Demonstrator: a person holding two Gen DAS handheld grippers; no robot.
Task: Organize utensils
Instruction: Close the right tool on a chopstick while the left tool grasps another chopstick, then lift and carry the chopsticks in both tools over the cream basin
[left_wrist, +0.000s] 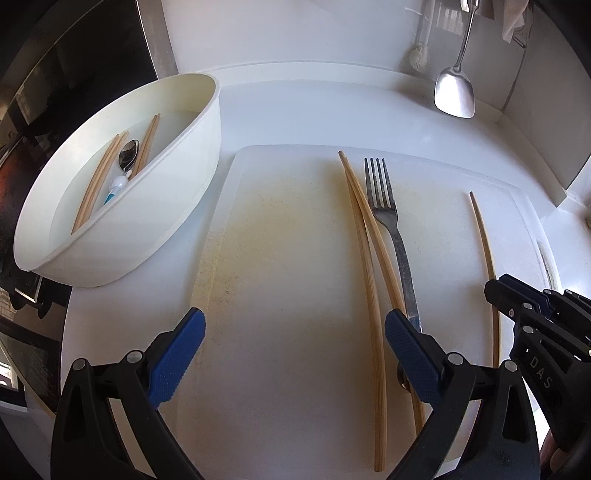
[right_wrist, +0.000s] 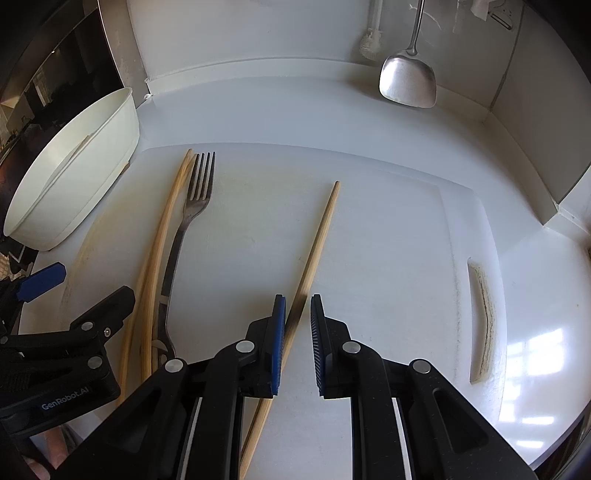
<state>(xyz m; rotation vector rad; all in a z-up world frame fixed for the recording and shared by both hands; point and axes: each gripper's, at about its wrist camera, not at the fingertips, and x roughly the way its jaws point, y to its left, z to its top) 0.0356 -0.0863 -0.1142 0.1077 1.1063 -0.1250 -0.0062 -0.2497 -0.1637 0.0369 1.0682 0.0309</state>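
Note:
On the white cutting board (left_wrist: 295, 229) lie a pair of bamboo chopsticks (left_wrist: 369, 258), a steel fork (left_wrist: 384, 206) right beside them, and a single chopstick (right_wrist: 321, 229) off to the right. My right gripper (right_wrist: 297, 299) is shut on the single chopstick near its thick end, and the stick still lies flat on the board. My left gripper (left_wrist: 295, 325) is wide open just above the board, with its right fingertip (left_wrist: 402, 332) over the pair and the fork's handle. A white oval bowl (left_wrist: 184, 122) at the left holds several chopsticks and a spoon (left_wrist: 127, 151).
A steel spatula (left_wrist: 454, 92) and a white brush (left_wrist: 419, 55) hang on the back wall. A dark stove edge (left_wrist: 22, 166) borders the counter on the left, behind the bowl. The board's handle slot (right_wrist: 482, 317) is at its right end. White walls close in the back and right.

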